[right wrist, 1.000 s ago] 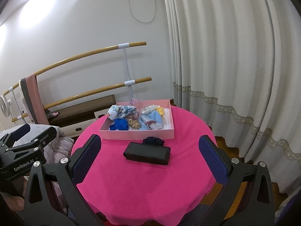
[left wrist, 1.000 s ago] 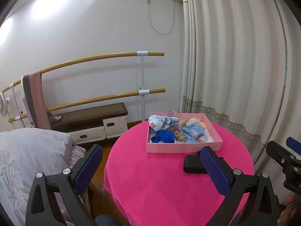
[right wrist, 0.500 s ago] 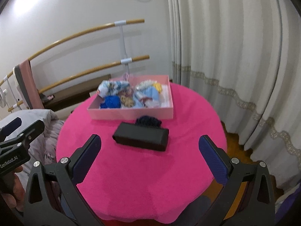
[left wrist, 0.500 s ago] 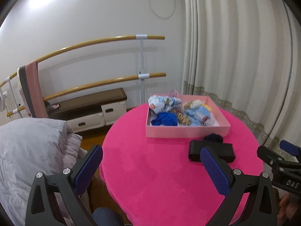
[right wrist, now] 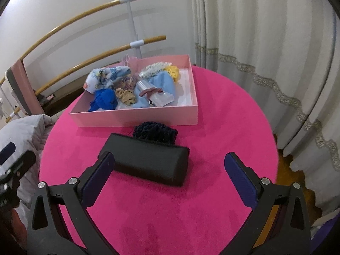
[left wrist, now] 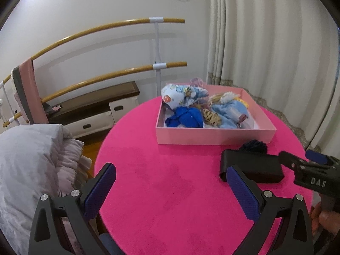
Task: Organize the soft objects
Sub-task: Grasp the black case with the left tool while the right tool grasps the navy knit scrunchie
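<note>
A pink box (left wrist: 214, 135) (right wrist: 136, 118) holds several soft items: a blue cloth (right wrist: 105, 99), a printed white cloth (right wrist: 102, 78), a light blue cloth (right wrist: 163, 82), scrunchies (right wrist: 125, 95). A black case (right wrist: 146, 160) (left wrist: 252, 166) lies in front of the box, with a dark knitted item (right wrist: 156, 131) between them. My right gripper (right wrist: 170, 176) is open, just short of the case. My left gripper (left wrist: 170, 189) is open and empty over the pink tablecloth (left wrist: 161, 170).
The round table's edge drops off on all sides. A white duvet (left wrist: 27, 165) lies at the left. Wooden rails (left wrist: 110, 27) and a low cabinet (left wrist: 93, 110) stand behind. Curtains (right wrist: 265, 42) hang at the right.
Both grippers have moved forward and down toward the table. The right gripper now stands close over the black case. Jaws stayed open.
</note>
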